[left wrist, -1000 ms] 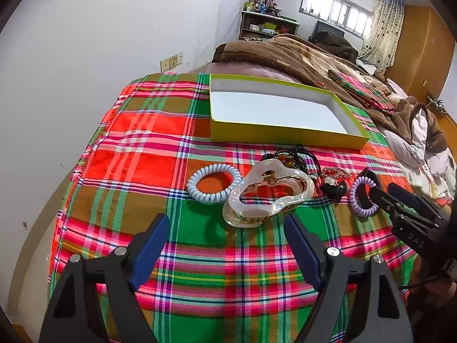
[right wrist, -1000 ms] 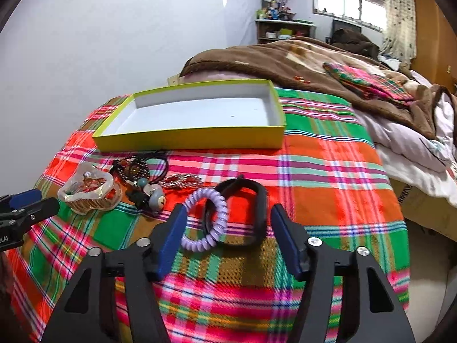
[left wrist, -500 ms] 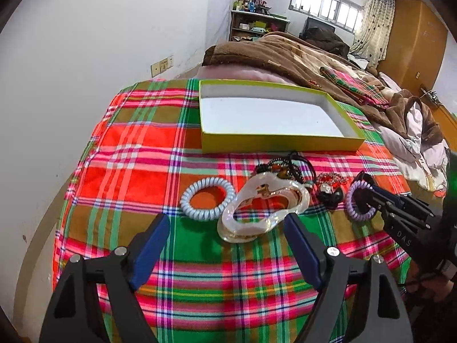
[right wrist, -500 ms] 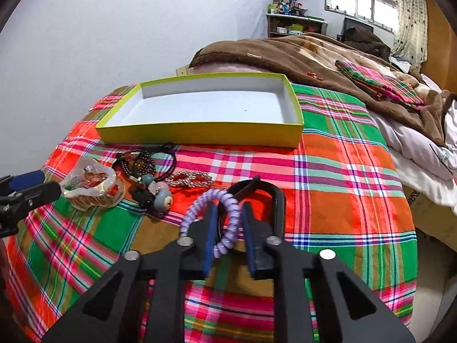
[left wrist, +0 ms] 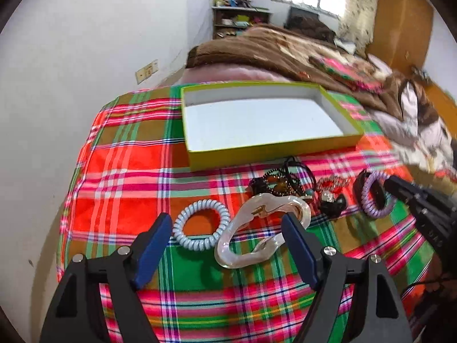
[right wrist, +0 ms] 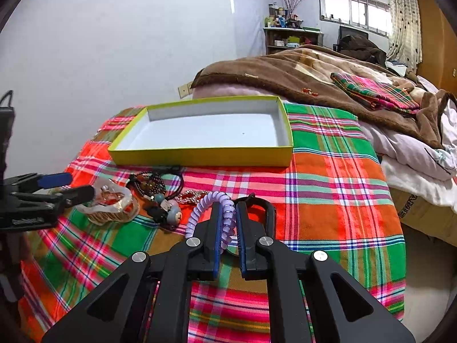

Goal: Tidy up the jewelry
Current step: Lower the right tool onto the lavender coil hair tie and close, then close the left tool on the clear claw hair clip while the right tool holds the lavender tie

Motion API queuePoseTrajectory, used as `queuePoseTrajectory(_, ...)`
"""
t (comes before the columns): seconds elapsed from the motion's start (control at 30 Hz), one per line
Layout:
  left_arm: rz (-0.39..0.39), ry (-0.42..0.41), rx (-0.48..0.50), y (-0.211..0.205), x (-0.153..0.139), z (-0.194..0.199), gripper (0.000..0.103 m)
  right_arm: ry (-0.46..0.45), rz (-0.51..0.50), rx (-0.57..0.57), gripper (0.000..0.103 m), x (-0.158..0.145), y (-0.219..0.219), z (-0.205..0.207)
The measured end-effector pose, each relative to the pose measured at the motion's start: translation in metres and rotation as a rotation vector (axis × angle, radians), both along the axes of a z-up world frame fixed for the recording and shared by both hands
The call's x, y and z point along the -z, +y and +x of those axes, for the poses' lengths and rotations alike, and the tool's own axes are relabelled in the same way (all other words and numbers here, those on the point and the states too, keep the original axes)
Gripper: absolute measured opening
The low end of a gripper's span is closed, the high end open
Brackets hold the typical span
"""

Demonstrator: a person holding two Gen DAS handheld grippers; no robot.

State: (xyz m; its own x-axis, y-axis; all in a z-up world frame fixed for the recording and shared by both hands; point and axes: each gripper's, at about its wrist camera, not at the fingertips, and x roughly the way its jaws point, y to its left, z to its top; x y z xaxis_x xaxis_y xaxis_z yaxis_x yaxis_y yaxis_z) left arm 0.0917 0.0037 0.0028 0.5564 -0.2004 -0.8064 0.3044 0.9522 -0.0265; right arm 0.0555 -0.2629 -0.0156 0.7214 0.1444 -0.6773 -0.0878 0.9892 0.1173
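The bed (right wrist: 342, 177) in front of me is covered by a bright plaid cloth (left wrist: 128, 171), with a brown blanket (right wrist: 285, 74) heaped farther back. On the cloth lies a shallow yellow-green box (right wrist: 200, 157) with a white inside, and nothing is in it. All the jewelry sits on the cloth just on my side of the box.

My left tool (left wrist: 228, 237) has its jaws spread wide, though they have just been closing a little. Between them lie part of a pale blue spiral band (left wrist: 201, 224) and a big clear hair claw (left wrist: 257, 234), which touch each other. The right pad sits at the claw's edge; I cannot tell whether it touches, and nothing is gripped.

My right tool (right wrist: 227, 220) is pressed together on the lilac spiral band (right wrist: 212, 208), the pads pinching one side of its loop while the rest curls out to the left. The band lies over a black bracelet (right wrist: 270, 214), whose loop shows just right of my pads.

Between the claw and the lilac band sits a tangle of dark beads (left wrist: 281, 181) on black cord, a small red sparkly piece (left wrist: 331, 183) and a black tie with little round charms (right wrist: 168, 213). These smaller pieces lie close together, too jumbled for me to tell which ones touch.
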Motion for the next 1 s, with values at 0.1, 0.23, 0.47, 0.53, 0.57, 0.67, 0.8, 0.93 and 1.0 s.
queuePoseTrajectory(0.1,0.039,0.02,0.035,-0.008,0.005,0.004,0.076,-0.003,0.008,-0.002,0.01,-0.001,0.0,-0.001)
queuePoseTrajectory(0.23,0.081,0.023,0.067,-0.019,0.007,0.006,0.069,-0.004,0.02,0.0,0.01,-0.001,-0.002,-0.001)
queuePoseTrajectory(0.47,0.015,0.094,0.135,-0.032,0.009,-0.006,0.063,-0.007,0.028,0.006,0.01,-0.001,-0.004,-0.001)
queuePoseTrajectory(0.53,0.001,0.105,0.145,-0.034,0.008,-0.009,0.063,-0.013,0.031,0.007,0.01,-0.002,-0.005,-0.002)
queuePoseTrajectory(0.57,-0.023,0.118,0.151,-0.035,0.008,-0.009,0.063,-0.016,0.032,0.006,0.01,-0.003,-0.005,-0.002)
queuePoseTrajectory(0.67,-0.014,0.121,0.156,-0.038,0.011,-0.007,0.054,-0.017,0.035,0.002,0.01,-0.003,-0.005,-0.003)
queuePoseTrajectory(0.8,-0.05,0.149,0.128,-0.033,0.016,-0.001,0.048,-0.019,0.04,0.003,0.01,-0.003,-0.007,-0.004)
queuePoseTrajectory(0.93,-0.072,0.127,0.1,-0.028,0.013,0.001,0.048,-0.022,0.04,0.003,0.01,-0.003,-0.007,-0.006)
queuePoseTrajectory(1.0,-0.062,0.128,0.095,-0.028,0.015,0.003,0.048,-0.019,0.042,0.001,0.01,-0.002,-0.007,-0.005)
